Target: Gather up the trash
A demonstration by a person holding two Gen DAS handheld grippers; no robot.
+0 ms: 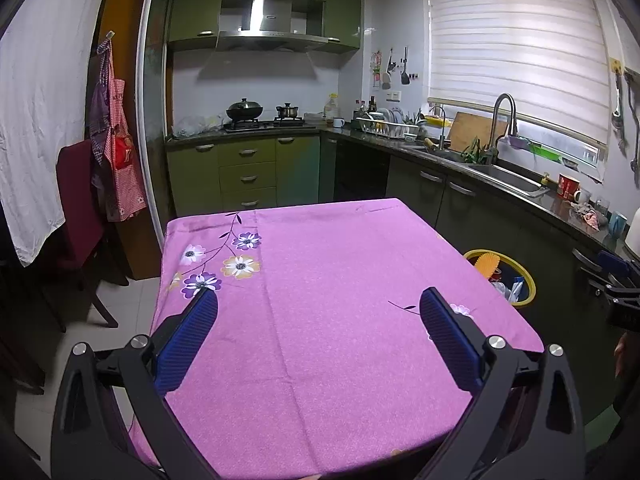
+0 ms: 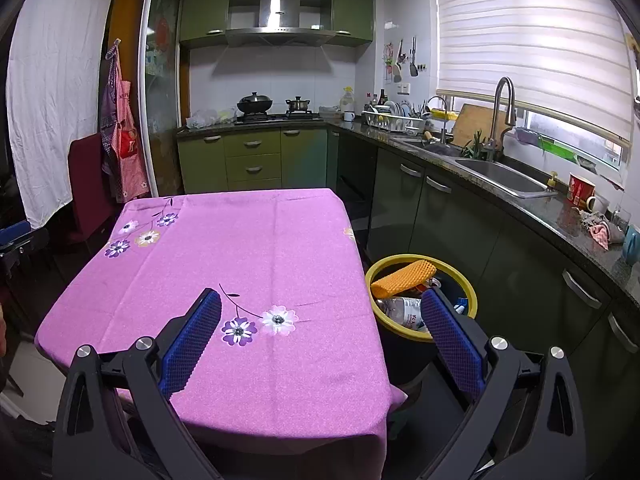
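Observation:
A yellow-rimmed trash bin [image 2: 472, 288] stands on the floor at the table's right side. Inside it lie an orange ridged sponge-like piece [image 2: 404, 278], a clear plastic bottle [image 2: 400, 308] and other scraps. In the left wrist view the same bin [image 1: 530, 288] shows partly behind the table corner. My left gripper [image 1: 318, 304] hovers open over the pink flowered tablecloth [image 1: 340, 300], nothing between its blue pads. My right gripper [image 2: 320, 306] is open too, above the table's near right corner, its right finger [image 2: 452, 336] in front of the bin. The cloth carries no loose items.
A dark counter [image 2: 560, 216] with sink [image 2: 500, 178], faucet, red mug [image 2: 580, 190] and rags runs along the right. Green cabinets and a stove [image 1: 264, 122] with pots fill the back. A dark red chair [image 1: 76, 216] and hanging aprons stand left. The other gripper shows at the left wrist view's right edge [image 1: 620, 292].

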